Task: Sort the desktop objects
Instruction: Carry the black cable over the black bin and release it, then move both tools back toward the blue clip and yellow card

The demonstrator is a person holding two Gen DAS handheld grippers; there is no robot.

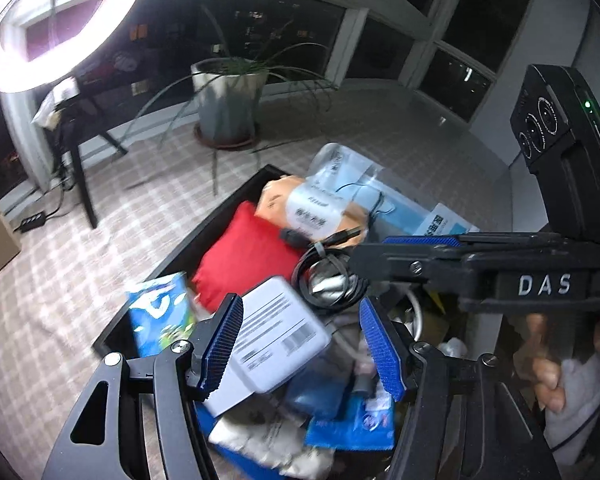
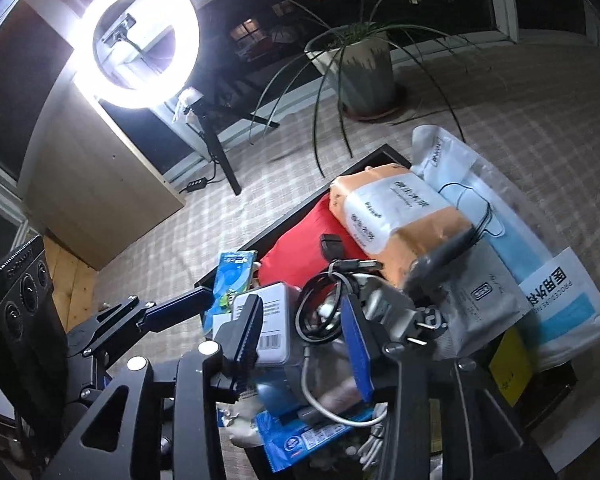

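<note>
Left wrist view: white labelled box [image 1: 278, 330], blurred; both hand-held grippers [image 1: 300, 346] apart, empty.

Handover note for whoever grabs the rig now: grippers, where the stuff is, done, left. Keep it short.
Left gripper: open, empty, over the white labelled box.
Right gripper: open, empty, beside the coiled black cable.
Things: all heaped in the black tray: red pouch, orange tissue pack, mask packets, blue packets.
Done: nothing visibly sorted.
Left: the whole pile.
</note>
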